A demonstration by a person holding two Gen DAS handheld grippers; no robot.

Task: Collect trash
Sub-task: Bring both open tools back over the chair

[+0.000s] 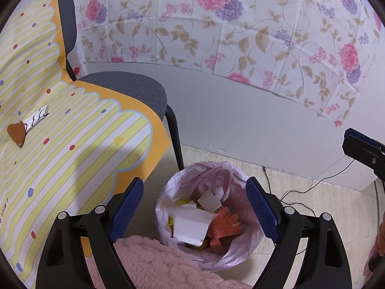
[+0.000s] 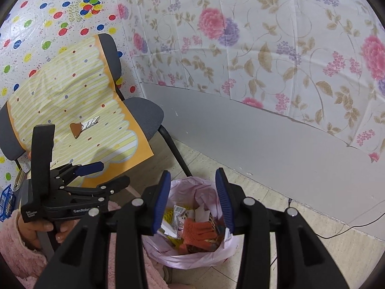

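Jaws on both grippers stand spread and empty. The left gripper (image 1: 195,207) and the right gripper (image 2: 192,200) both hover above a bin lined with a pale pink bag (image 2: 226,248), which stands on the floor just beside a grey chair (image 1: 134,89). The bin already holds white paper scraps, printed wrappers and an orange glove (image 2: 197,233). Two bits of trash lie on the yellow striped sheet (image 1: 72,144) draped over the chair — a brown wrapper (image 1: 16,132), flat and glossy, touching a white printed slip (image 1: 37,118). Next, judging by this, the left gripper (the nearer one) should swing to the wrapper, come down low and pinch its raised edge — the sheet may lift with it.
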